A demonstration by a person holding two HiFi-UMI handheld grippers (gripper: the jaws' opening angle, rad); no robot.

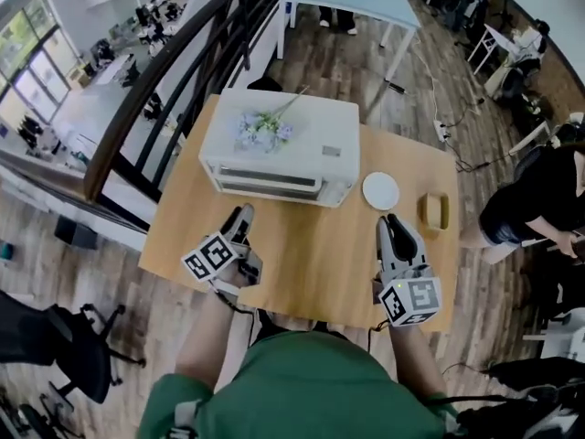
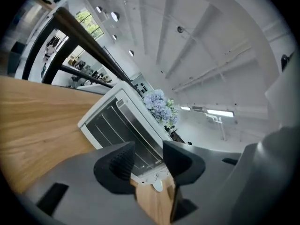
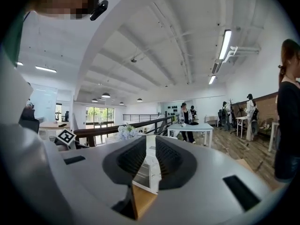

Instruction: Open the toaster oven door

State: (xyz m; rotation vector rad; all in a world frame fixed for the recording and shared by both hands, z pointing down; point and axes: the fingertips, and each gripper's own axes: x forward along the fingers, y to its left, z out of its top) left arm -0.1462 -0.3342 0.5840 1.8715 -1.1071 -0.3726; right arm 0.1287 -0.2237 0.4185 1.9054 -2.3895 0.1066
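Observation:
A white toaster oven stands at the back of the wooden table, its glass door closed and facing me. Pale blue flowers lie on its top. My left gripper hovers in front of the door's left half, short of it. In the left gripper view its jaws stand apart with nothing between them, and the oven lies beyond. My right gripper is over the table to the oven's right. Its jaws leave only a narrow empty gap.
A white round plate and a small wooden holder sit right of the oven. A dark railing runs past the table's left side. A person stands at the right, and an office chair is at lower left.

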